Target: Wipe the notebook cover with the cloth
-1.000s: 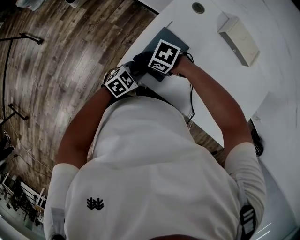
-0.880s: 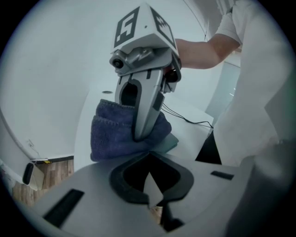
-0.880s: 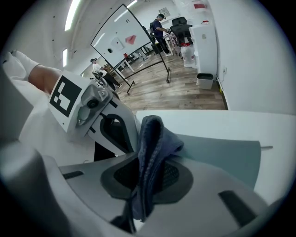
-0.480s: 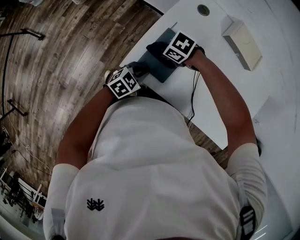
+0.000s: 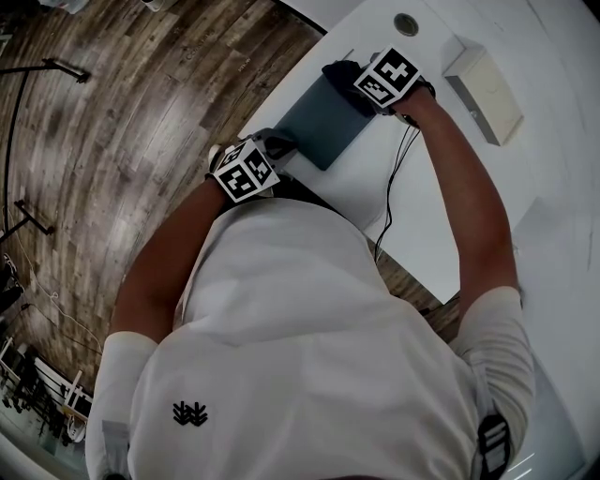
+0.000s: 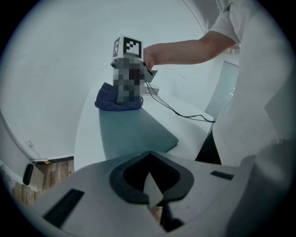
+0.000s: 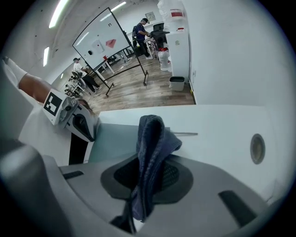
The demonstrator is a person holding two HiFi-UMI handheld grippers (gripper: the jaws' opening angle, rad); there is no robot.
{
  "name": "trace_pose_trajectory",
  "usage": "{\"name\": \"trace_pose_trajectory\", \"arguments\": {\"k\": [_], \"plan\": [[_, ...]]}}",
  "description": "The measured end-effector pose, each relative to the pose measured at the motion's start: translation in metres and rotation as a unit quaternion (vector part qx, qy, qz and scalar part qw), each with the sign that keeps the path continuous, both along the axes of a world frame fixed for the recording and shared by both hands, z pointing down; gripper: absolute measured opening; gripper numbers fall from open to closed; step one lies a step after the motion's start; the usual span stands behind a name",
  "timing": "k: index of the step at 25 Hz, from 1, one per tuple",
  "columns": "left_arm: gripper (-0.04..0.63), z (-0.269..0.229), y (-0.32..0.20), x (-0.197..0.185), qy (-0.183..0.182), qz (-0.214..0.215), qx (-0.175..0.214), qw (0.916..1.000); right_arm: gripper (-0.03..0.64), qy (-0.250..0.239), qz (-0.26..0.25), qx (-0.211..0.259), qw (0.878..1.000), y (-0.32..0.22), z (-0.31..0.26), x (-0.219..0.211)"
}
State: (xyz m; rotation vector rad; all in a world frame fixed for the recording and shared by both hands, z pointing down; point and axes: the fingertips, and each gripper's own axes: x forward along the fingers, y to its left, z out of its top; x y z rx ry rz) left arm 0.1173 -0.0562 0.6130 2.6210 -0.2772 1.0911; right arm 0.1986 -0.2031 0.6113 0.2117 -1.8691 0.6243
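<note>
A teal notebook lies flat near the white table's left edge. My right gripper is shut on a dark blue cloth, pressing it on the notebook's far end. In the right gripper view the cloth hangs bunched from the jaws over the notebook. My left gripper sits at the notebook's near corner, shut with a pale sliver of it between the jaws. In the left gripper view the notebook stretches ahead to the cloth.
A white box and a round cable grommet lie at the table's far side. A black cable trails from the right gripper across the table to the person's body. Wooden floor lies left of the table edge.
The right gripper has slid the cloth along the cover from the near end to the far end, uncovering most of the notebook. The left gripper has stayed at the near corner.
</note>
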Motion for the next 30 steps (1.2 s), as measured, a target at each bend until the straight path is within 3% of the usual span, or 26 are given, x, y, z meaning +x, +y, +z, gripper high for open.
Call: {"name": "trace_pose_trajectory", "arguments": {"k": [9,13,21,30], "plan": [[0.006,0.001,0.000,-0.001,0.001,0.000,0.005,1.0000,0.055,0.033,0.022,0.051,0.998,-0.020,-0.002,0.020],[0.006,0.000,0.001,-0.002,0.001,-0.001,0.007,1.0000,0.055,0.015,0.020,0.055,0.998,-0.006,-0.016,0.008],[0.006,0.001,-0.002,0.000,0.001,0.003,0.012,0.9999,0.055,-0.067,-0.027,-0.013,0.997,0.065,-0.029,-0.059],[0.006,0.002,0.000,0.001,0.000,0.004,0.015,0.9999,0.055,-0.077,-0.073,-0.082,0.991,0.109,-0.011,-0.111]]}}
